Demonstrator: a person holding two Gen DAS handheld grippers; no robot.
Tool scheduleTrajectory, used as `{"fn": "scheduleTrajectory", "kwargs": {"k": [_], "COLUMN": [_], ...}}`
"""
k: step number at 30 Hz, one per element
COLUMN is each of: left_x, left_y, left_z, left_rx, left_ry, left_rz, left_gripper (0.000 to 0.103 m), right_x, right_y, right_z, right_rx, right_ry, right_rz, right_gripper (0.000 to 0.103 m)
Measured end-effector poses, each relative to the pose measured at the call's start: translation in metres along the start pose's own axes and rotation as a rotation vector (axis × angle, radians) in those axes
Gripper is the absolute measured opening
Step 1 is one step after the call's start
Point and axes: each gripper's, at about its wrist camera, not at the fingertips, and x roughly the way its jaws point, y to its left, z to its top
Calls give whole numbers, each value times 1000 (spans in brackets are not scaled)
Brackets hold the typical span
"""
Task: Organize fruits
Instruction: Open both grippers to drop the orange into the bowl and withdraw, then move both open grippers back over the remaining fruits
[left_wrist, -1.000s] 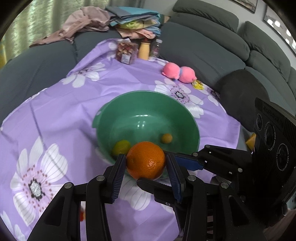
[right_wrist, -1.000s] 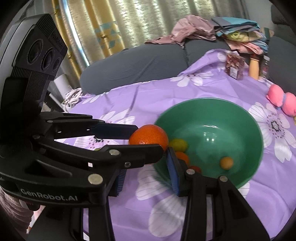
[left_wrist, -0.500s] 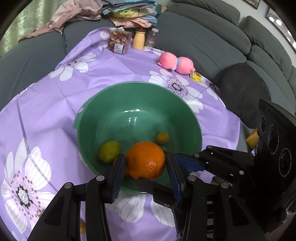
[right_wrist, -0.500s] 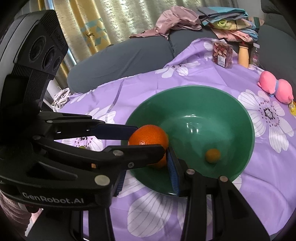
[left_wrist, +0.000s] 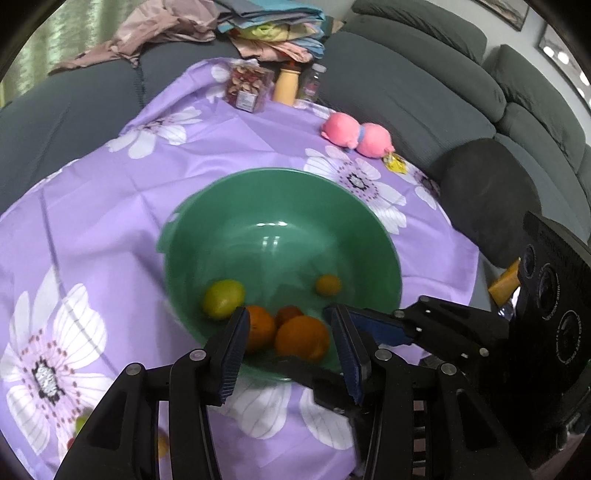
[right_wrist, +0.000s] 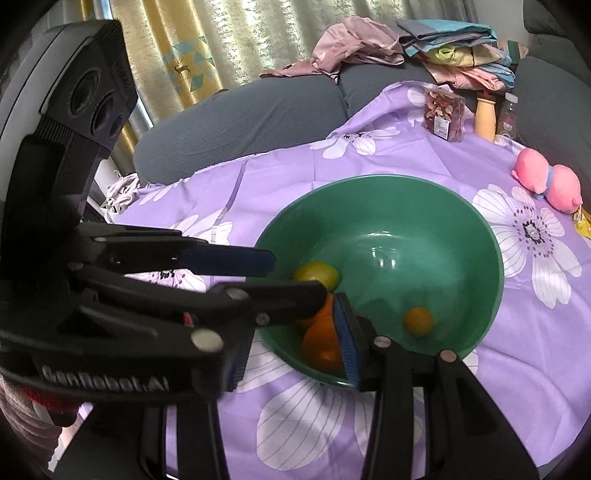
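A green bowl (left_wrist: 207, 221) stands on the purple flowered cloth (left_wrist: 110, 192). Inside lie a large orange (left_wrist: 301, 338), another orange (left_wrist: 260, 328), a small reddish fruit (left_wrist: 288, 314), a green-yellow lime (left_wrist: 223, 297) and a small yellow-orange fruit (left_wrist: 328, 284). My left gripper (left_wrist: 291, 350) is open and empty above the bowl's near rim, its jaws either side of the large orange without touching it. My right gripper (right_wrist: 291, 336) is open and empty beside it over the near rim of the bowl (right_wrist: 480, 221). The orange (right_wrist: 321, 341) shows between its fingers.
A pink plush toy (left_wrist: 356, 134), a snack box (left_wrist: 247, 86) and bottles (left_wrist: 286, 85) stand at the cloth's far edge. Grey sofa cushions (left_wrist: 406, 85) with piled clothes (left_wrist: 258, 26) surround the table. Small fruits (left_wrist: 81, 424) lie on the cloth at the near left.
My left gripper opened and let the large orange drop into the bowl, where it now rests by the other fruits. Both grippers stayed over the bowl's near rim.
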Motion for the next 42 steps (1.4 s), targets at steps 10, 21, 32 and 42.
{"fn": "scheduleTrajectory", "kwargs": {"k": [10, 21, 32, 42], "left_x": [-34, -75, -104, -116], "left_y": [22, 50, 75, 95], "left_z": [-21, -61, -105, -140], "left_rx": [-60, -152, -243, -311], "left_ry": [-59, -106, -119, -102], "left_rz": [111, 206, 242, 273], "left_gripper": [57, 71, 74, 74], "right_x": [-13, -28, -31, -18], "right_y": [21, 56, 89, 116], "right_z": [-3, -11, -17, -26], "right_rx": [-50, -138, -215, -267], "right_ry": [-14, -16, -4, 42], "right_rz": [-19, -32, 8, 40], "right_gripper": [54, 65, 71, 73]}}
